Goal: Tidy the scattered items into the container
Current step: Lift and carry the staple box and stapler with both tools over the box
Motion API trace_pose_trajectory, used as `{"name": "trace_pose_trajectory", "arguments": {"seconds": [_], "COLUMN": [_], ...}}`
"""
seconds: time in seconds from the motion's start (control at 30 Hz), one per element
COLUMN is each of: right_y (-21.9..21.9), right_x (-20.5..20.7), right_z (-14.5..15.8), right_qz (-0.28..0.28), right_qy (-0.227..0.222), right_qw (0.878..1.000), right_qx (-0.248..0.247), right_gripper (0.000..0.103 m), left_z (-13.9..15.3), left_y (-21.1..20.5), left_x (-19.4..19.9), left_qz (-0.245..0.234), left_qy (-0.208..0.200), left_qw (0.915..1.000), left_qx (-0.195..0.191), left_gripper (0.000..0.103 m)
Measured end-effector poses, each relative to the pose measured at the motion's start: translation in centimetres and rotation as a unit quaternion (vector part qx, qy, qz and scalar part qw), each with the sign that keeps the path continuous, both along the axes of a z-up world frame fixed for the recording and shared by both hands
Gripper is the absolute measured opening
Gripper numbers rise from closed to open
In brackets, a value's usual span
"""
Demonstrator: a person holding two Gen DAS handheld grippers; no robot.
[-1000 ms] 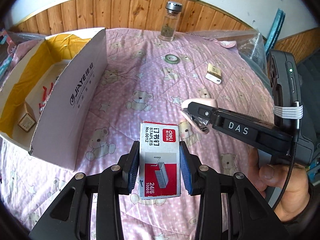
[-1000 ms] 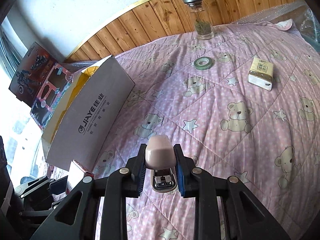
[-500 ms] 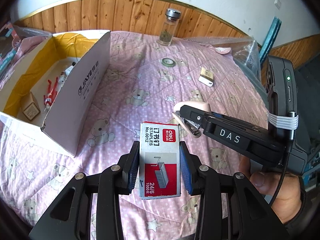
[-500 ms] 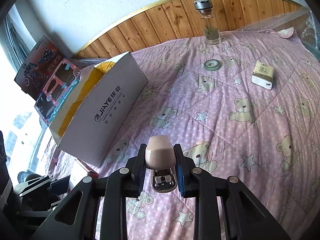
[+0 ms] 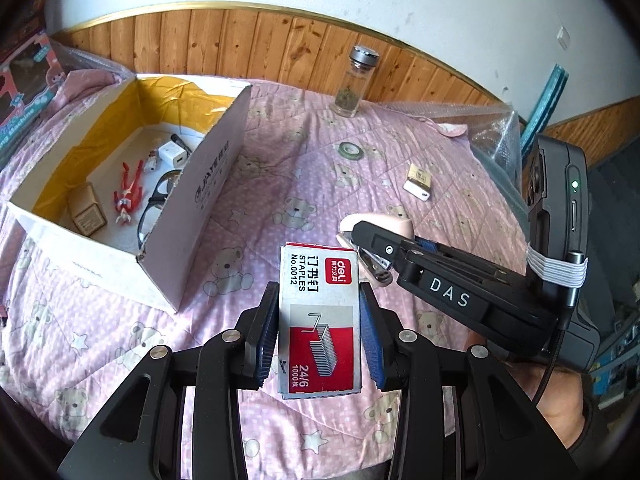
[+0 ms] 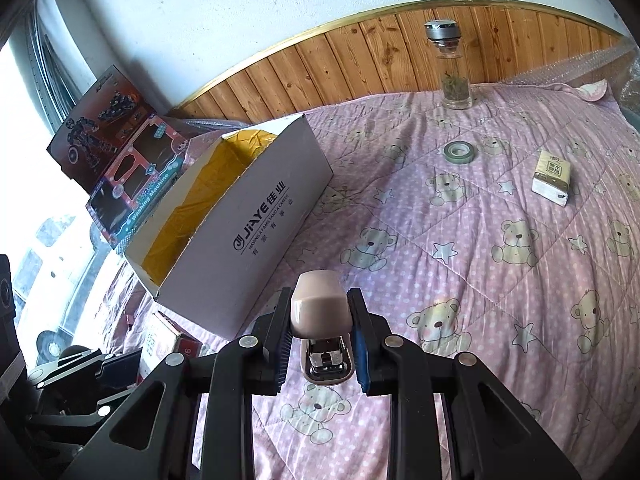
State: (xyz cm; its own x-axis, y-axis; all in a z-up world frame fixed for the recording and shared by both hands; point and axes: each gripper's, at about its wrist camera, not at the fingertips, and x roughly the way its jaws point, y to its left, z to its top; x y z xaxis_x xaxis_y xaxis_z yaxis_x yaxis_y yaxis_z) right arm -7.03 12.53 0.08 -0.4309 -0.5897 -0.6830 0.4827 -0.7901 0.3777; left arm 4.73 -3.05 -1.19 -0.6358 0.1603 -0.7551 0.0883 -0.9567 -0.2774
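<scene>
I am holding two grippers above a bed covered with a pink teddy-bear quilt. My left gripper is clamping a red-and-white box of Deli staples between its blue pads, label facing up, the box lifted clear of the quilt. My right gripper is gripping a pale pink mini stapler by its sides, nose pointing away from me and its metal underside facing the camera. In the left wrist view the right gripper is reaching in from the right with a hand beneath it, and the stapler is sitting just beside the far end of the staple box.

The container, a white cardboard box with a yellow lining, is lying open-topped toward the quilt's left edge, well apart from both grippers. Inside it I am seeing a small tan carton, a red toy figure, black-framed glasses and a white charger plug.

Still out on the quilt, a roll of greenish tape is lying near the middle, a pack of tissues is lying toward the right edge, and a glass bottle with a metal cap is standing upright at the far edge against the wooden wall panelling. Colourful toy boxes are leaning beyond the container at the left.
</scene>
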Motion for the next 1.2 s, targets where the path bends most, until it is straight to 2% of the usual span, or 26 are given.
{"name": "trace_pose_trajectory", "arguments": {"seconds": [0.3, 0.6, 0.97, 1.2], "right_y": [-2.0, -4.9, -8.2, -10.6], "right_x": [1.0, 1.9, 1.7, 1.1], "right_z": [2.2, 3.3, 5.0, 6.1], "right_qz": [0.016, 0.026, 0.034, 0.054], "right_qy": [0.02, 0.034, 0.06, 0.071], "right_qw": [1.0, 0.999, 0.998, 0.996], "right_qx": [-0.012, -0.005, 0.004, 0.008], "right_gripper": [0.027, 0.027, 0.027, 0.027], "left_z": [2.7, 4.1, 3.3, 2.6], "left_y": [-3.1, -8.2, -14.3, -17.3], "left_x": [1.0, -0.5, -3.5, -5.1], "left_qz": [0.03, 0.057, 0.074, 0.099], "left_qy": [0.031, 0.057, 0.068, 0.055], "left_qw": [0.9991, 0.9963, 0.9929, 0.9919], "left_qx": [0.002, 0.03, 0.063, 0.059], "left_gripper": [0.039, 0.039, 0.039, 0.039]}}
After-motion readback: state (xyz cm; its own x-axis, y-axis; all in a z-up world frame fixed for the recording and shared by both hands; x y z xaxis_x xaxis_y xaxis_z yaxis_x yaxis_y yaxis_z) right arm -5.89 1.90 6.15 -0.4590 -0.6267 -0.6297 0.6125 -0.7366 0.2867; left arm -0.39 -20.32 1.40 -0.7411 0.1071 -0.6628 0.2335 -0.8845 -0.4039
